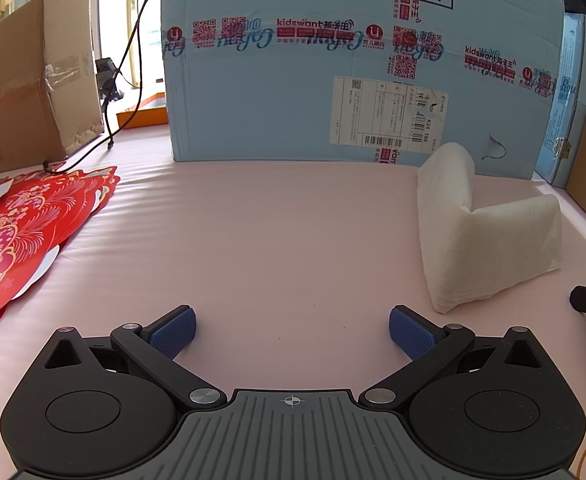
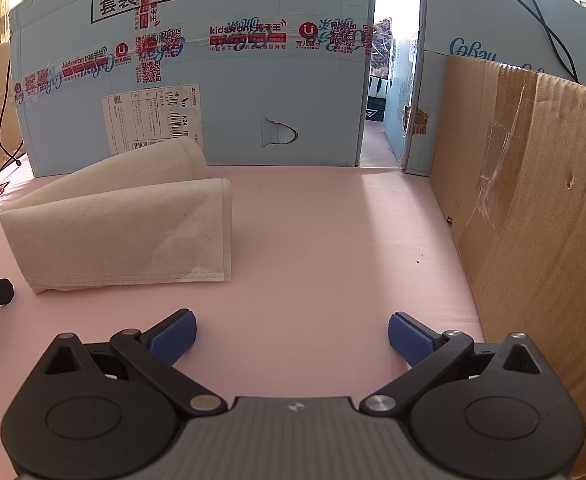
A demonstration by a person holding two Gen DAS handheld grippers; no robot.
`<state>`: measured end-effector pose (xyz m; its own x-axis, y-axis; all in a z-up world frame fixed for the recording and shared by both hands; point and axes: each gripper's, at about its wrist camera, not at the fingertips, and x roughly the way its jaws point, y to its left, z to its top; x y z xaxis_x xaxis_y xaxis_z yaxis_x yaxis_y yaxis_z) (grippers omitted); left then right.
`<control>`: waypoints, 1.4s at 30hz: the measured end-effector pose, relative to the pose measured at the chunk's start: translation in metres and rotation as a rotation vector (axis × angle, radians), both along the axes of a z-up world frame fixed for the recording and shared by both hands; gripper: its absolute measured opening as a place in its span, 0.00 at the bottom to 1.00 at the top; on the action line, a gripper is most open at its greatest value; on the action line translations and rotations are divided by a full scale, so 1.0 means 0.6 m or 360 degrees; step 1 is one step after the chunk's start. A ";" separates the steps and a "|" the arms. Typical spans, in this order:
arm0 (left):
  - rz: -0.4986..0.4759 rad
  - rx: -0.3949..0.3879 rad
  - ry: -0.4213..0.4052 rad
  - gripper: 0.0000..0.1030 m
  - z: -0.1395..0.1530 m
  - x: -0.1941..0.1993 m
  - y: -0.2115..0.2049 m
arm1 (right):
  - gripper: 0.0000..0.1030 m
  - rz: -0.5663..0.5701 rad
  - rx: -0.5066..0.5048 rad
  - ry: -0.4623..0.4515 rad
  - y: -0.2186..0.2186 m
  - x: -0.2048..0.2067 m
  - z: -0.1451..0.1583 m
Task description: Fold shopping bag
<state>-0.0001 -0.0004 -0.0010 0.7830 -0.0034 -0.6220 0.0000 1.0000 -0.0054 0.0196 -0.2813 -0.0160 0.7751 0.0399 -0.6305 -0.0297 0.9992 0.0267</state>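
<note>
The white non-woven shopping bag (image 1: 489,232) lies folded into a thick bundle on the pink table, right of centre in the left wrist view and left of centre in the right wrist view (image 2: 129,232). One folded flap stands up against the blue box behind it. My left gripper (image 1: 292,330) is open over bare pink surface, short of the bag and to its left. My right gripper (image 2: 291,336) is open too, with nothing between its blue pads, just in front of the bag's right end. A black part of each gripper shows at the other view's edge.
A large light-blue carton (image 1: 353,64) walls off the back of the table. A brown cardboard box (image 2: 533,208) stands along the right side, another brown box (image 1: 29,84) at the far left. Red paper cut-outs (image 1: 25,232) and a black cable (image 1: 117,92) lie at the left.
</note>
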 end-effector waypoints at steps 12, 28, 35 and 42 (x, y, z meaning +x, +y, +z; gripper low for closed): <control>0.0000 -0.0001 0.0000 1.00 -0.002 0.000 -0.002 | 1.00 0.0000 0.0001 0.0000 0.004 0.001 0.005; 0.0000 -0.0001 -0.0001 1.00 -0.001 0.000 -0.003 | 1.00 0.0000 0.0001 -0.0001 0.002 0.001 0.000; 0.0000 0.0006 0.0000 1.00 -0.001 0.000 -0.002 | 1.00 0.0000 0.0008 -0.0003 0.000 0.002 -0.007; -0.0006 -0.0060 -0.0019 1.00 0.000 -0.002 0.007 | 1.00 -0.0001 0.0027 -0.0016 -0.003 0.001 -0.010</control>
<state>-0.0014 0.0038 -0.0010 0.7904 -0.0297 -0.6119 0.0043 0.9991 -0.0429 0.0203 -0.2832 -0.0221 0.7814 0.0501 -0.6220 -0.0295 0.9986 0.0433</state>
